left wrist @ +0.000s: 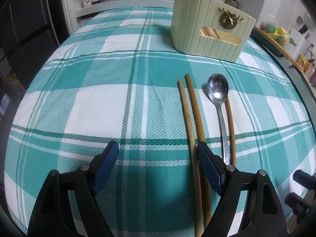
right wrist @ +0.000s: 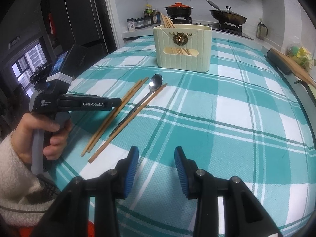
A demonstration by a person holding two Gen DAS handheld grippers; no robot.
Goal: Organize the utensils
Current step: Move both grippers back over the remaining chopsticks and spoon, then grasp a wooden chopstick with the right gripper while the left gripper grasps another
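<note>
A metal spoon point(left wrist: 218, 94) and three wooden chopsticks point(left wrist: 194, 110) lie on the teal plaid tablecloth point(left wrist: 98, 98). The spoon rests over one chopstick point(left wrist: 231, 126). My left gripper point(left wrist: 158, 154) is open and empty, its right finger beside the chopstick pair. A pale green utensil holder point(left wrist: 209, 27) with chopsticks inside stands beyond. In the right wrist view, my right gripper point(right wrist: 156, 158) is open and empty above the cloth, to the right of the spoon point(right wrist: 155, 84) and chopsticks point(right wrist: 114, 116). The left gripper body point(right wrist: 79, 103) hovers over them. The holder point(right wrist: 182, 47) stands at the back.
A stove with a clay pot point(right wrist: 178, 9) and a wok point(right wrist: 228, 16) is behind the table. Spice jars point(right wrist: 150, 16) stand on the counter. A wooden board point(right wrist: 292, 65) lies at the table's right edge. A dark fridge point(right wrist: 75, 19) is at left.
</note>
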